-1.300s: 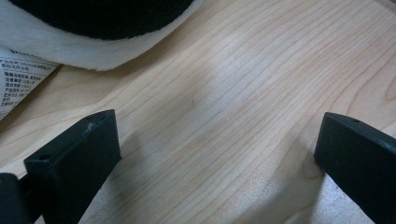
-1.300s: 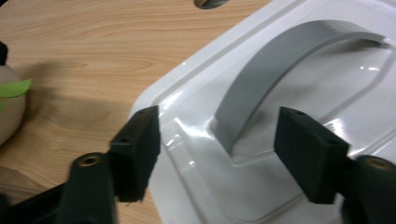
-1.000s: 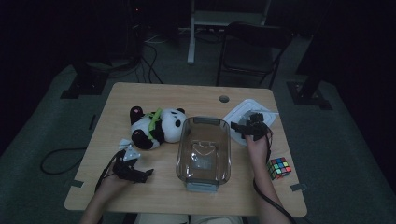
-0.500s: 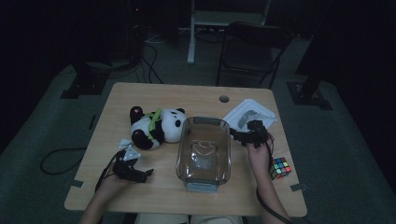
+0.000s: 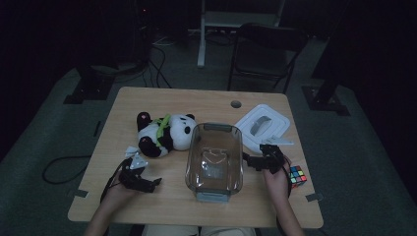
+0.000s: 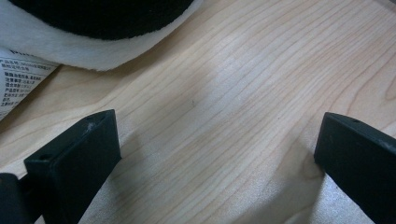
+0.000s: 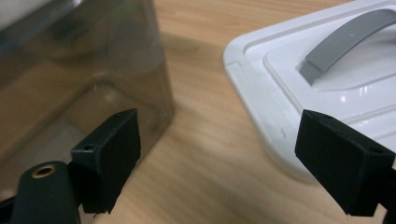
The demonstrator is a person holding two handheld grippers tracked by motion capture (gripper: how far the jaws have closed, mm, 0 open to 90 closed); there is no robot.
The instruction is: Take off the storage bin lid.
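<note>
left tool: jaws wide apart, low over table | right tool: jaws wide apart, forearm extended

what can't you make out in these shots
- Panda: left gripper view crops it at the top edge, leaving white and black fur.
- Tag: print too small, cut by the left edge.
- Lid: right gripper view's edge cuts it off.
- Bin: contents unclear in the dim high view.
- Cube: small, partly behind the right hand-held gripper.
</note>
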